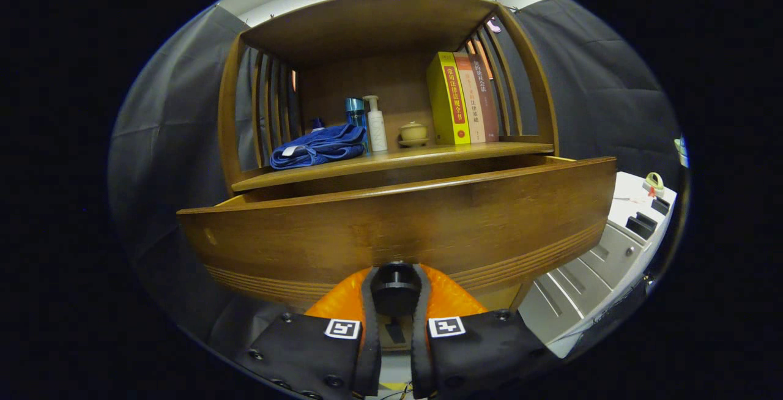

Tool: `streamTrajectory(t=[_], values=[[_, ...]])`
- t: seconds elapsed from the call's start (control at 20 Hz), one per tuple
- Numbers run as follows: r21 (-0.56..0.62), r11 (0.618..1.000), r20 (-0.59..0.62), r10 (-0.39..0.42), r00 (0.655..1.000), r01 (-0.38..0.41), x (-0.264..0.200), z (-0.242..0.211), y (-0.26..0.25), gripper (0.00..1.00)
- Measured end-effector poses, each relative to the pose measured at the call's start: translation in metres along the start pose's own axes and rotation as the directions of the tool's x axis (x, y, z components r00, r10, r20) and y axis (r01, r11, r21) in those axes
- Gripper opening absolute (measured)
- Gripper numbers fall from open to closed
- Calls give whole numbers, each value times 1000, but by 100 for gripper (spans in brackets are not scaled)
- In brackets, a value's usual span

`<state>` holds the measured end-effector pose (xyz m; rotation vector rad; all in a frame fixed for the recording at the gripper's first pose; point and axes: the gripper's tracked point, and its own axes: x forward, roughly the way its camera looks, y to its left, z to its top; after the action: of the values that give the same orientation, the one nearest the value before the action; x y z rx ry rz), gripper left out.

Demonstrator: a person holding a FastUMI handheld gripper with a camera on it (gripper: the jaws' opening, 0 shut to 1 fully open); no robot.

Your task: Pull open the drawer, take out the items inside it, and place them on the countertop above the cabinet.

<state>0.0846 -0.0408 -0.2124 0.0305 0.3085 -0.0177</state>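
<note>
Round black drawer knob clamped between both fingers of the hand-held gripper, brown wooden drawer pulled out — tabletop above.

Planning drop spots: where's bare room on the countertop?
Bare: countertop front edge below the books. Crowded: towel, bottles and cup from left to centre. Tongs shut on drawer knob.
</note>
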Motion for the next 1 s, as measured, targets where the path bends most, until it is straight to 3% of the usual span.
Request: streamTrajectory(t=[0.4,0.85,0.9,1.0], values=[[-22,1000,-15,-11,1000,10,-63,-15,-2,27],[-29,1000,-13,-2,1000,1,-77,-38,-5,28],[-33,999,-15,-1,1000,0,-78,-39,-6,35],[-36,999,-8,-8,1000,8,-78,-39,-6,42]])
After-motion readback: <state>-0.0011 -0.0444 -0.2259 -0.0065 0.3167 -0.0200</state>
